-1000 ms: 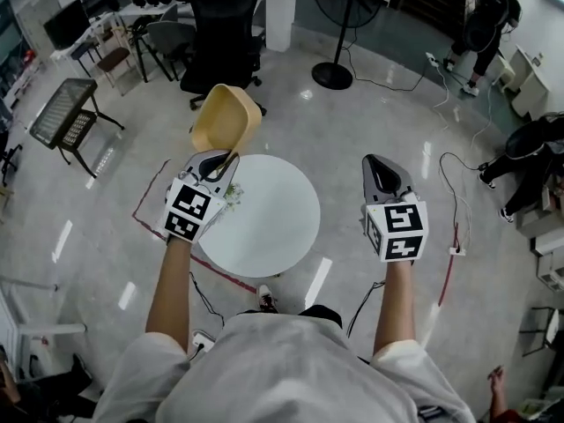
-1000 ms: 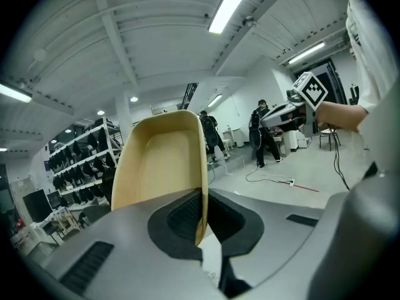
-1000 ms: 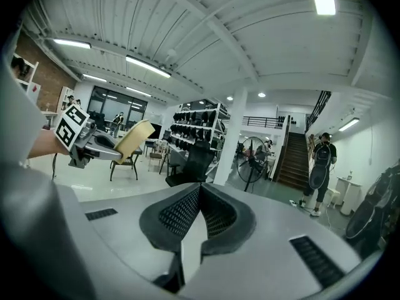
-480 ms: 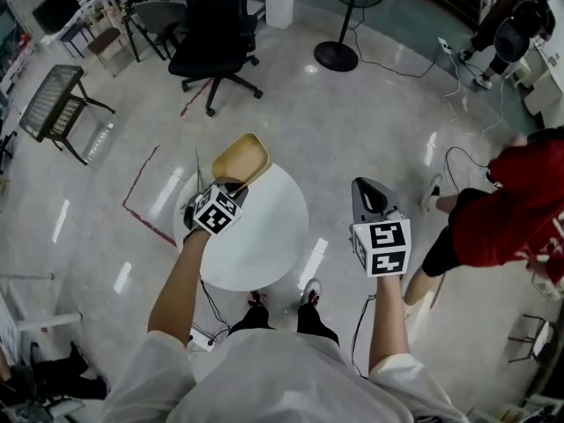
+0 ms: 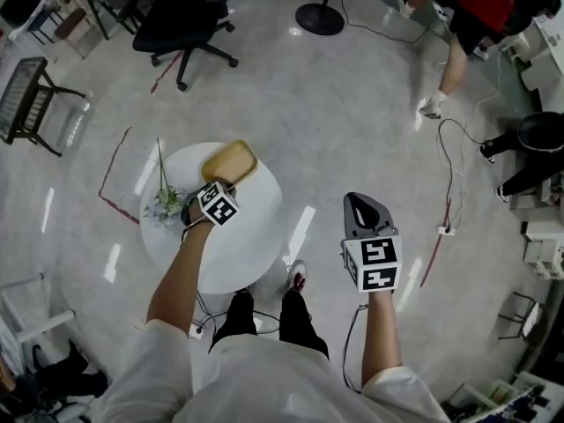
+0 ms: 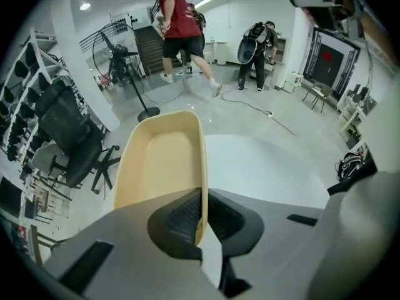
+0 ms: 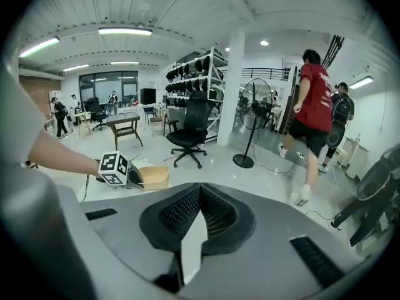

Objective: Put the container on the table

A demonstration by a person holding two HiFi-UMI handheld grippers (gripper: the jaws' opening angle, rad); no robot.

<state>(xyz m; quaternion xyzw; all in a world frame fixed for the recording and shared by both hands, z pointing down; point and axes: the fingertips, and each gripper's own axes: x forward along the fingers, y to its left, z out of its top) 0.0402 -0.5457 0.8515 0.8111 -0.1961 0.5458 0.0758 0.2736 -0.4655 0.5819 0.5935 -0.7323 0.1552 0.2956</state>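
The tan plastic container [image 5: 229, 162] sits low over the far part of the round white table [image 5: 247, 236]; I cannot tell whether it rests on the top. My left gripper [image 5: 214, 186] is shut on its near rim. In the left gripper view the thin rim [image 6: 200, 220] is pinched between the jaws, and the container [image 6: 159, 164] stretches away over the table [image 6: 269, 167]. My right gripper [image 5: 361, 205] hangs to the right of the table over the floor, shut with nothing in it. The right gripper view shows the container [image 7: 154, 175] far off to the left.
A small bunch of flowers [image 5: 166, 203] lies at the table's left edge beside my left gripper. A black office chair [image 5: 181, 16], a fan base [image 5: 319, 18] and a metal side table [image 5: 22, 95] stand beyond. A person in red [image 5: 476, 3] walks at the back right. Cables [image 5: 445, 210] cross the floor.
My left gripper has carried the container down from high in front of me to just over the table's far part. The person in red has walked from the right towards the back.
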